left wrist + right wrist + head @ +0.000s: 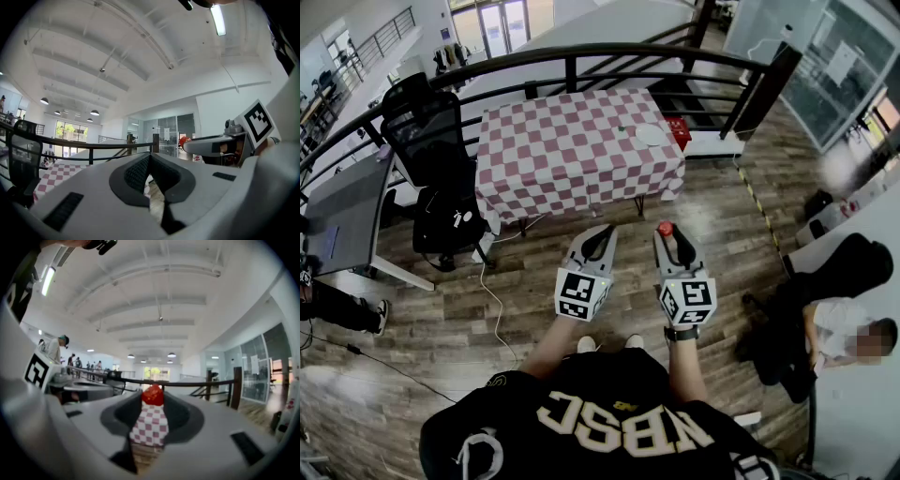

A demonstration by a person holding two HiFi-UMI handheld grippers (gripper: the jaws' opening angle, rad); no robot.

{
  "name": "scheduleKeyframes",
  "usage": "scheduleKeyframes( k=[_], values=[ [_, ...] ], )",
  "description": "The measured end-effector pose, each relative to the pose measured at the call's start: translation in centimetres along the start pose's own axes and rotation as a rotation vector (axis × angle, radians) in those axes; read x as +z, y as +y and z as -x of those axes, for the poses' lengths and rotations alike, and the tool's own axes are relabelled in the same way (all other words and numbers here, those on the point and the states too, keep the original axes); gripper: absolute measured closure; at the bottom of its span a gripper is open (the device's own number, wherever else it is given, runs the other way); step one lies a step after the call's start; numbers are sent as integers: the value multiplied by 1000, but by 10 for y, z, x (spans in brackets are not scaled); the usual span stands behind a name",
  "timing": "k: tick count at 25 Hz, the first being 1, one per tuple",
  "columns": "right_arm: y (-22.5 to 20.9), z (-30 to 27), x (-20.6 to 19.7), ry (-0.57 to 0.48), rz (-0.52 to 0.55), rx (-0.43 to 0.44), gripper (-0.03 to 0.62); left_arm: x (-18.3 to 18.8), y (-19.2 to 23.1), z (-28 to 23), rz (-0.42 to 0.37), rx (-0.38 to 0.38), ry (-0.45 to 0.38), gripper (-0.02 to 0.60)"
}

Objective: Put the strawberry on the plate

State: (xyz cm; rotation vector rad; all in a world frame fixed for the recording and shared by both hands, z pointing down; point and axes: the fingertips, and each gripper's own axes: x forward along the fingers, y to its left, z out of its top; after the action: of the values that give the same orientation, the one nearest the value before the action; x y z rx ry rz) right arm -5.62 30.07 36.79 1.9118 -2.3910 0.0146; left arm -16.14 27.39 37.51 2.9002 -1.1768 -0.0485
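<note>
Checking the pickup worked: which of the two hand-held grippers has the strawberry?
The right hand-held gripper: the red strawberry sits pinched at its jaw tips, while the left hand-held gripper is shut and empty.

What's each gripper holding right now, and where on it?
Right gripper pinches the strawberry by its sides, at the jaw tips. Left gripper holds nothing.
</note>
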Motion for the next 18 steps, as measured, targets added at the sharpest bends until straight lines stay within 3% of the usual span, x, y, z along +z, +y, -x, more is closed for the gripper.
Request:
scheduleKeyframes(
  k=[9,18],
  values=[
    [13,-3,-16,33,-42,-33,445,-16,-8,2,21,-110,34,566],
    [-7,-20,-39,69,-89,-55,445,-36,8,-15,69,-86,77,566]
  ],
)
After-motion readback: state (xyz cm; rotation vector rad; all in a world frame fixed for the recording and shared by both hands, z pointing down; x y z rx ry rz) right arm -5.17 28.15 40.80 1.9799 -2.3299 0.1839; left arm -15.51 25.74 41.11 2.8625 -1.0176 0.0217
